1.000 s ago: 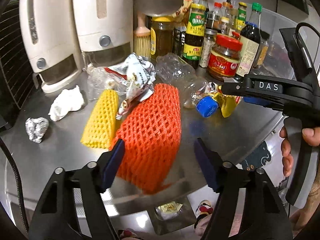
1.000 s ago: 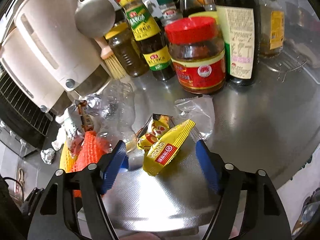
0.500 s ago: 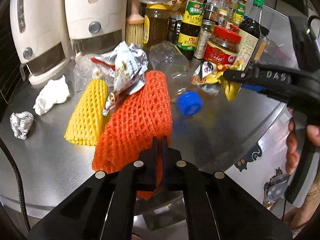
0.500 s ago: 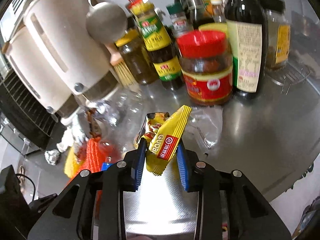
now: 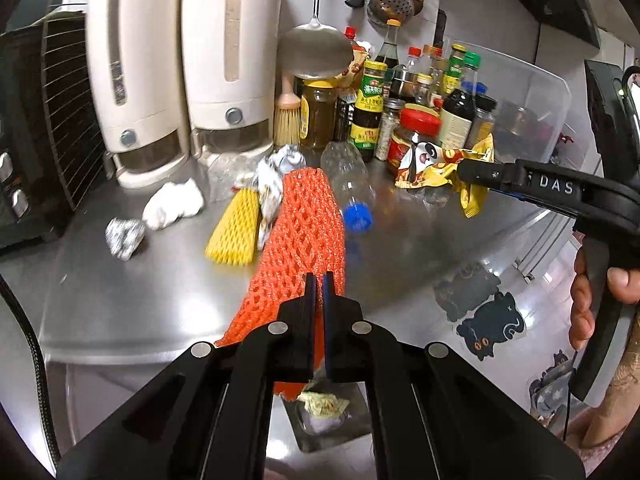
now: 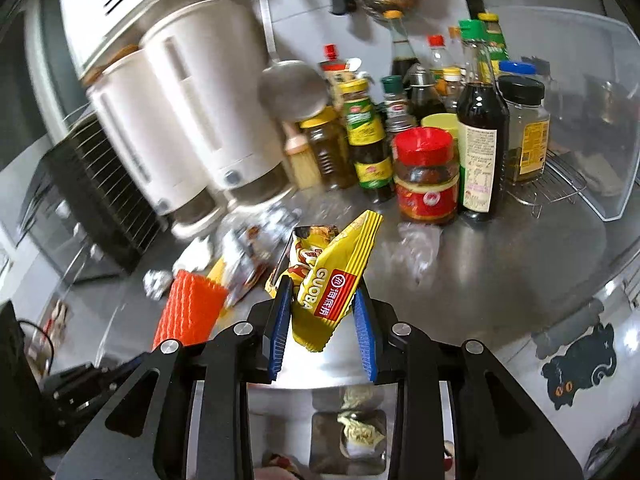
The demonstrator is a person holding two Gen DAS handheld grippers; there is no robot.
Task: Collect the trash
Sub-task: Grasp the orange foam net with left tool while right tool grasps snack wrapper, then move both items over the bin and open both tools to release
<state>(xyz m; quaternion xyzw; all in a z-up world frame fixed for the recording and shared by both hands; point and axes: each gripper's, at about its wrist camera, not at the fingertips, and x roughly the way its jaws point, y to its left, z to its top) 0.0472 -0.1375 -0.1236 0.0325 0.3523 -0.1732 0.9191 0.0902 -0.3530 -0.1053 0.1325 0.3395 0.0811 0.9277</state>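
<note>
My left gripper (image 5: 319,280) is shut on the near end of an orange foam net sleeve (image 5: 304,224), lifted off the steel counter (image 5: 140,300); the sleeve (image 6: 192,308) also shows in the right wrist view. My right gripper (image 6: 322,300) is shut on a yellow snack wrapper (image 6: 332,284), held above the counter; that wrapper (image 5: 448,168) hangs from the right gripper's tip (image 5: 472,172) at right. On the counter lie a yellow foam net (image 5: 236,228), a crumpled printed wrapper (image 5: 272,184), a clear bottle with a blue cap (image 5: 352,192), a white tissue wad (image 5: 172,204) and a foil ball (image 5: 124,236).
Two cream dispensers (image 5: 180,72) stand at the back left beside a black wire-fronted appliance (image 5: 44,128). Sauce bottles and jars (image 5: 404,120) crowd the back. A clear plastic bag (image 6: 420,248) lies near the red-lidded jar (image 6: 426,176). Below the counter edge a bin (image 5: 324,416) holds crumpled trash.
Both grippers shut, the left on the orange net and the right on the yellow wrapper. Both then rose and drew back from the counter with their loads.
</note>
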